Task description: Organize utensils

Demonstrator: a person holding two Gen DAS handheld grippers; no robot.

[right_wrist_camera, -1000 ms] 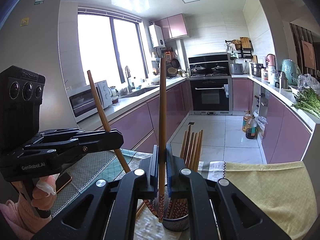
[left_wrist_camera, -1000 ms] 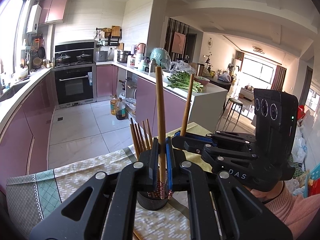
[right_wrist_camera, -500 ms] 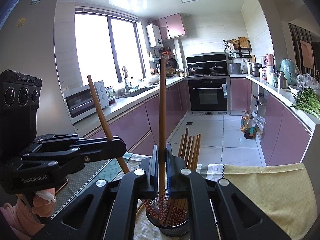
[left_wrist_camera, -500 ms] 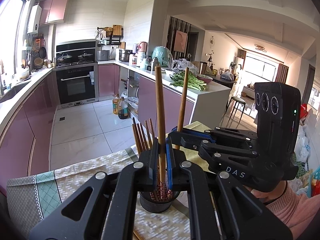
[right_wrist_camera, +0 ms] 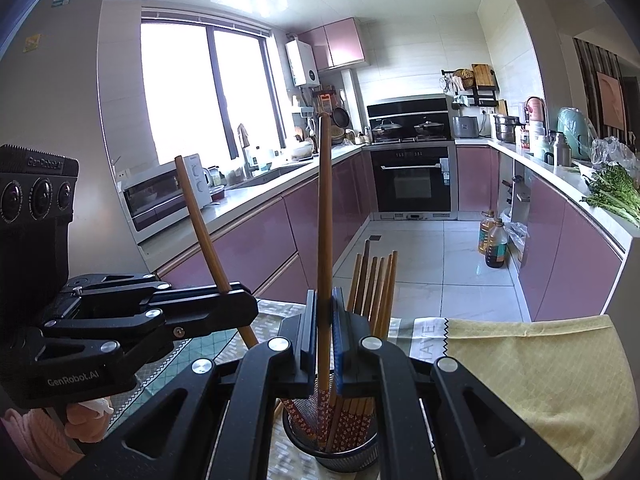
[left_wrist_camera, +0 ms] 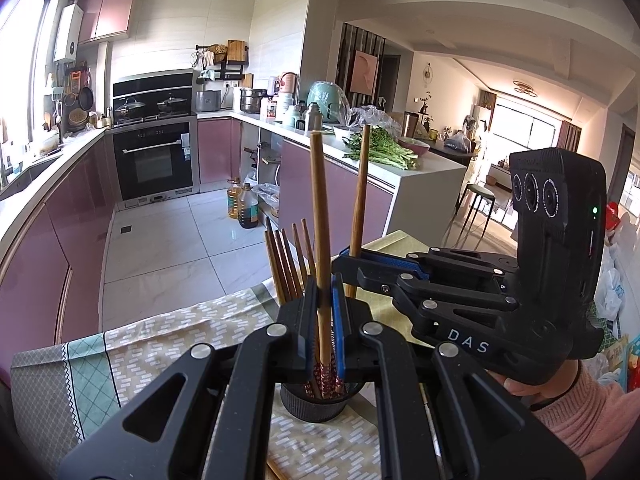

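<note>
Chopsticks of thin brown wood are the job: light, stiff and smooth, apt to swivel if pinched at one spot. The left gripper (left_wrist_camera: 325, 320) pinches one long brown wooden chopstick (left_wrist_camera: 320, 216) low on its shaft, its patterned tip over the dark round mesh holder (right_wrist_camera: 344, 446). The right gripper (right_wrist_camera: 323, 332) pinches a second brown chopstick (right_wrist_camera: 325, 208) the same way. Both stand nearly upright above the holder, which already keeps a bundle of chopsticks (right_wrist_camera: 374, 284). Room is tight: the two grippers crowd the rim, and the holder sits on a patterned tablecloth (left_wrist_camera: 160, 340) near the table's edge.
</note>
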